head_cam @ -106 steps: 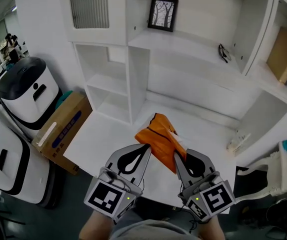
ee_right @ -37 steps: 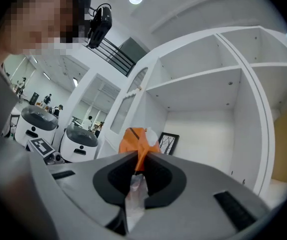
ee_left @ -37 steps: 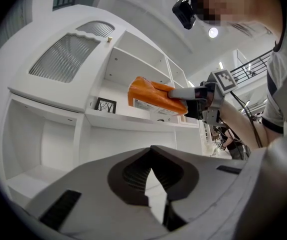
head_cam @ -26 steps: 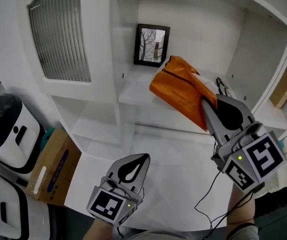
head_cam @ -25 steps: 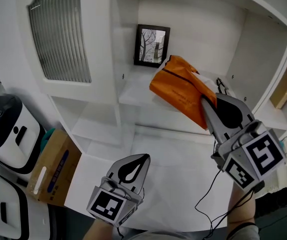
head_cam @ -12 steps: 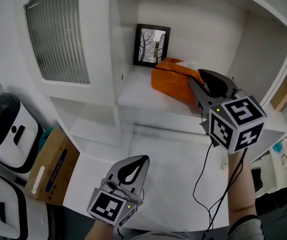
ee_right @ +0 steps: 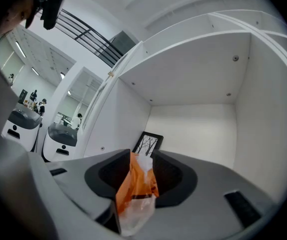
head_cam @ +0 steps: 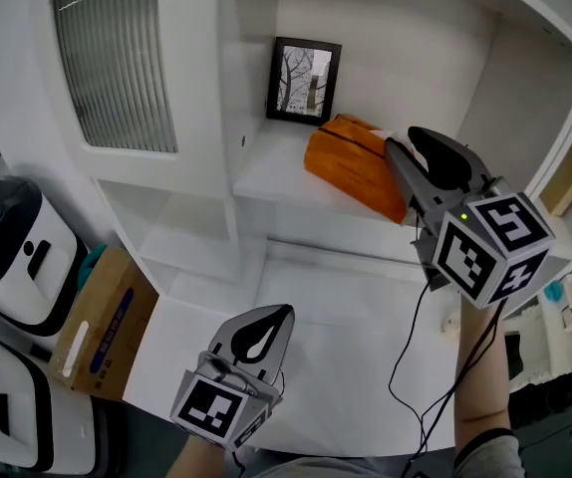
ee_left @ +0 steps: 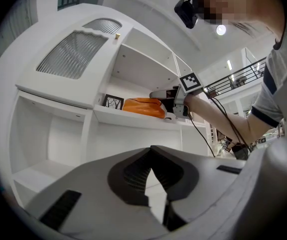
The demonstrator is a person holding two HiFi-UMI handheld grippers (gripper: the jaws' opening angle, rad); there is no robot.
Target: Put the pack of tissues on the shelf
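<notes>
The orange pack of tissues (head_cam: pixel 351 160) lies on the white shelf (head_cam: pixel 271 182), just right of a framed picture (head_cam: pixel 303 68). My right gripper (head_cam: pixel 402 147) is at the pack's right end, its jaws opening. In the right gripper view the pack's end (ee_right: pixel 136 184) still sits between the spread jaws of the right gripper (ee_right: pixel 136 156), and the pads do not press it. My left gripper (head_cam: pixel 276 313) hangs low over the desk, shut and holding nothing. The left gripper view shows the pack (ee_left: pixel 142 105) on the shelf beyond the left gripper (ee_left: pixel 151 149).
A white desk top (head_cam: pixel 346 366) lies under the shelf unit. A cardboard box (head_cam: pixel 92 317) and white machines (head_cam: pixel 7 252) stand on the floor at the left. A black cable (head_cam: pixel 406 337) hangs from the right gripper. Open compartments (head_cam: pixel 181 237) sit lower left.
The right gripper carried the pack up from the desk, laid it flat on the shelf by the picture, and its jaws have spread. The left gripper stayed put.
</notes>
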